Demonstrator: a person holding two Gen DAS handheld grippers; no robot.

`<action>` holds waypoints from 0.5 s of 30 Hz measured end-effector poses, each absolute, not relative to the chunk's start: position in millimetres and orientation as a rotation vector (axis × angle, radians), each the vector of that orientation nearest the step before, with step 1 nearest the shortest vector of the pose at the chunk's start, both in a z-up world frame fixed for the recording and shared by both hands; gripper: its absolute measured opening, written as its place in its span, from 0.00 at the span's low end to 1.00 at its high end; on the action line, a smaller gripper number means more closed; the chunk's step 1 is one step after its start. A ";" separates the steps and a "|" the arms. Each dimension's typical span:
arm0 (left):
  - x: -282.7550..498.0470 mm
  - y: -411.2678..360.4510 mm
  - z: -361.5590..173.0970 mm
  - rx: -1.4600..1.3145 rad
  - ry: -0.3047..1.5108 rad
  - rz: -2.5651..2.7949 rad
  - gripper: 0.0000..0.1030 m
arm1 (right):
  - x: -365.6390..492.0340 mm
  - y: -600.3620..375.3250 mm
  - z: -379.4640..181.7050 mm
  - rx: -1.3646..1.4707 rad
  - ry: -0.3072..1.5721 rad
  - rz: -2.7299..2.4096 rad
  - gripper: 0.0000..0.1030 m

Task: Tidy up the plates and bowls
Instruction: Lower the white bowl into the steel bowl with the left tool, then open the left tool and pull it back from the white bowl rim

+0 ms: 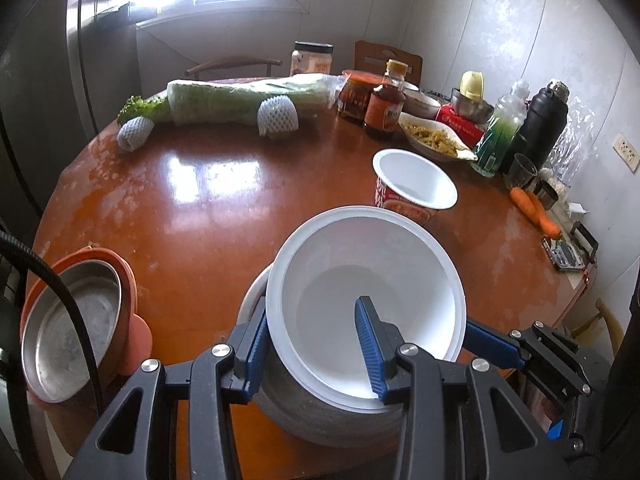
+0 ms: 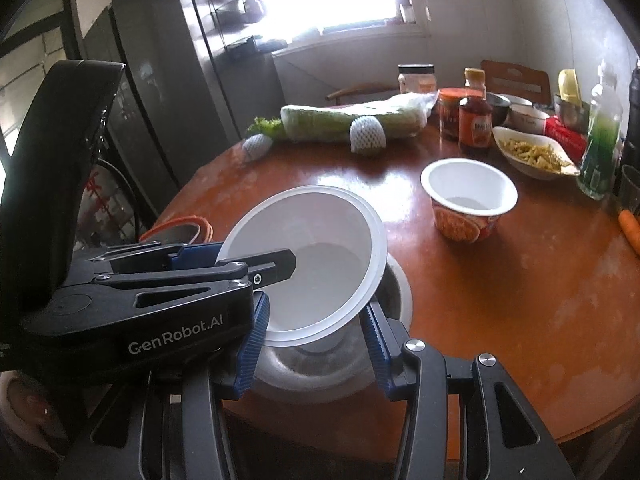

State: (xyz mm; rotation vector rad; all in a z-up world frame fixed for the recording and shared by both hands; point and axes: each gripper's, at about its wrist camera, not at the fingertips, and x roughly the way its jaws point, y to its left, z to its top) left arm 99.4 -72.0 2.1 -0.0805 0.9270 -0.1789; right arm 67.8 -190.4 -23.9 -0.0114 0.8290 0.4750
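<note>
A white plastic bowl (image 1: pixel 360 280) is tilted inside a steel bowl (image 1: pixel 320 416) at the near table edge; both also show in the right wrist view, the white bowl (image 2: pixel 316 256) over the steel bowl (image 2: pixel 336 368). My left gripper (image 1: pixel 312 344) is shut on the white bowl's rim, one finger inside, one outside. My right gripper (image 2: pixel 314 334) is open, its fingers on either side of the steel bowl under the white bowl. A red instant-noodle cup (image 1: pixel 412 184) stands empty beyond it and shows in the right wrist view (image 2: pixel 468 204) too.
An orange bowl with a steel plate (image 1: pixel 76 316) sits at the left edge. Wrapped cabbage (image 1: pixel 248 100), jars and a sauce bottle (image 1: pixel 384 104), a dish of food (image 1: pixel 436 140), bottles, a flask and carrots (image 1: pixel 536 208) crowd the far and right side of the round table (image 1: pixel 200 208).
</note>
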 end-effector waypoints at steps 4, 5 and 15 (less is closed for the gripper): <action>99.5 -71.3 -5.2 -0.083 0.942 -0.178 0.40 | 67.2 -189.2 -31.1 -0.019 0.843 0.472 0.48; 99.4 -70.9 -6.6 -0.086 0.944 -0.179 0.40 | 67.2 -188.9 -32.6 -0.021 0.848 0.472 0.48; 99.9 -70.6 -15.4 -0.072 0.965 -0.175 0.40 | 67.1 -186.6 -40.7 -0.036 0.872 0.473 0.48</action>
